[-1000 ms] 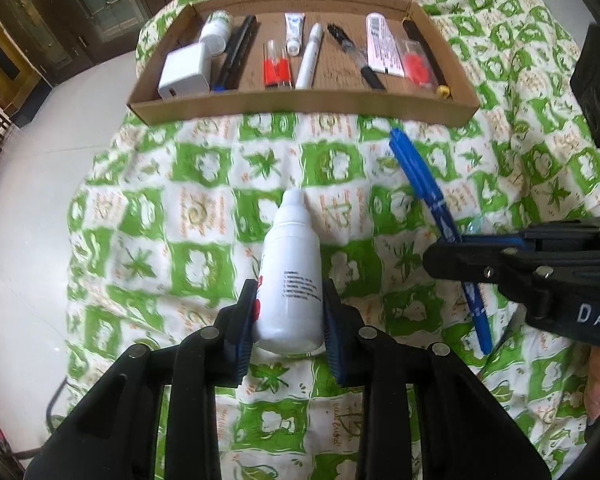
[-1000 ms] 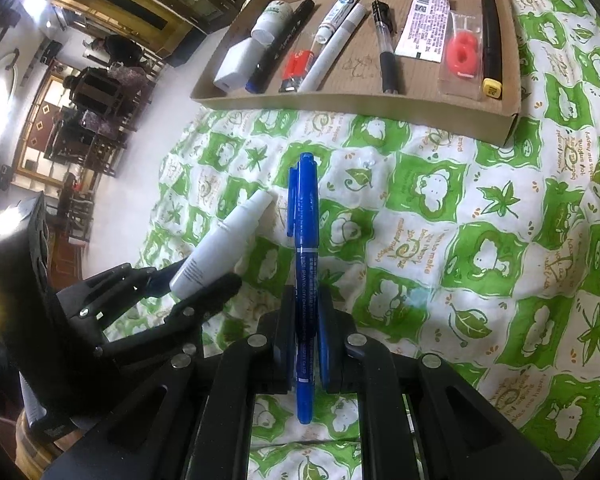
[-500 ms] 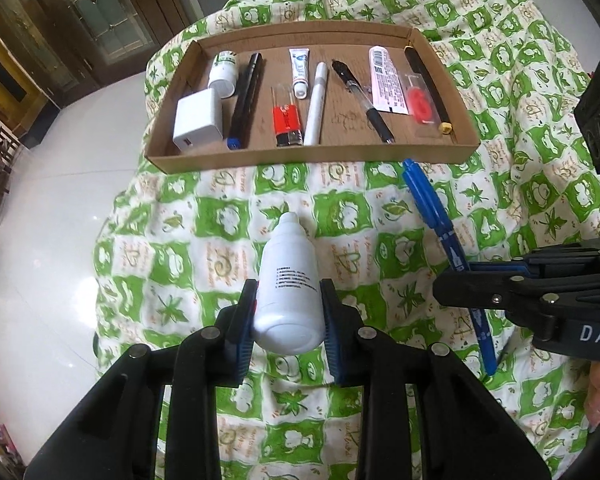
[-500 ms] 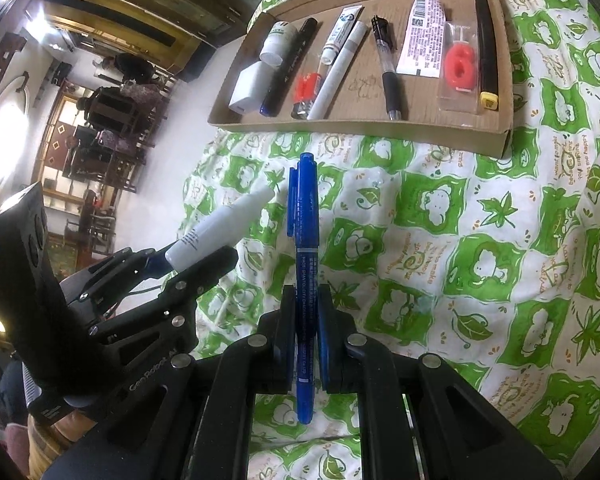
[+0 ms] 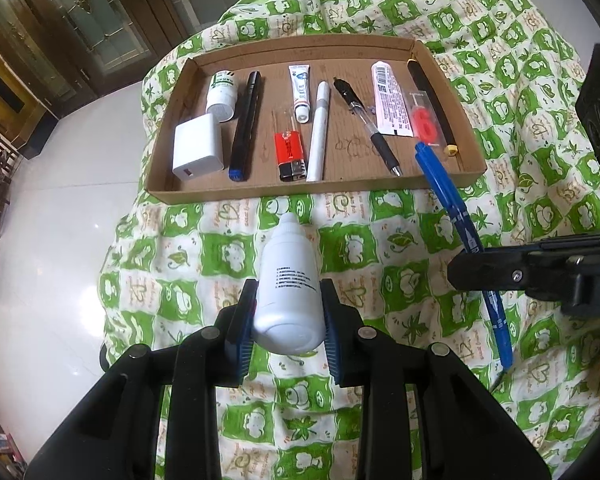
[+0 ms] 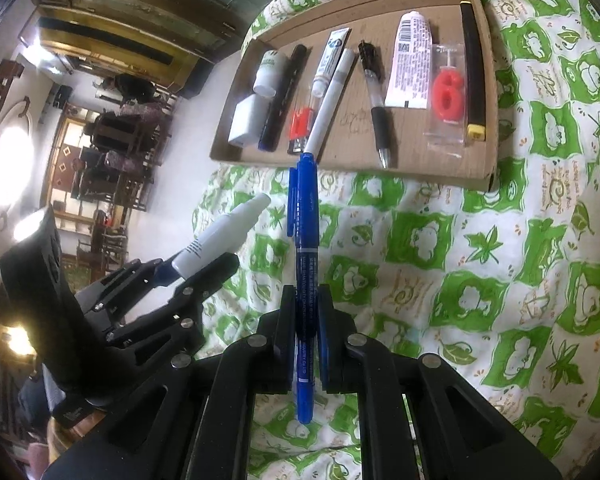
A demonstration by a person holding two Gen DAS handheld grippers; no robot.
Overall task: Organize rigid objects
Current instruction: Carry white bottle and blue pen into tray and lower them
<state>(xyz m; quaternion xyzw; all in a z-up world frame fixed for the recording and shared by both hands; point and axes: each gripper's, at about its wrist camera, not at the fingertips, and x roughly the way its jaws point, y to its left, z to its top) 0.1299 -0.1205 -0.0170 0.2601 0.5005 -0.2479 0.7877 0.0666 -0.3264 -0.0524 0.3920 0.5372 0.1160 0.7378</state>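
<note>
My left gripper (image 5: 287, 300) is shut on a white plastic bottle (image 5: 289, 280), nozzle pointing away, held above the green-and-white cloth. My right gripper (image 6: 305, 300) is shut on a blue marker (image 6: 305, 264) that sticks out forward; in the left wrist view the blue marker (image 5: 456, 220) crosses the near right corner of the cardboard tray (image 5: 260, 190). From the right wrist view the left gripper (image 6: 196, 272) with the white bottle (image 6: 224, 236) is at the lower left, and the cardboard tray (image 6: 420, 174) lies ahead.
In the tray lie a white charger (image 5: 198, 146), a small white bottle (image 5: 221, 94), a black marker (image 5: 246, 124), a red lighter (image 5: 289, 154), a white pen (image 5: 318, 132), a black pen (image 5: 366, 124), tubes and a red candle (image 5: 424, 122). White floor (image 5: 40, 240) lies left of the cloth.
Both grippers have risen and drawn back with their objects, so the tray sits lower and fuller in both views. The blue marker's tip now reaches over the tray's near edge.
</note>
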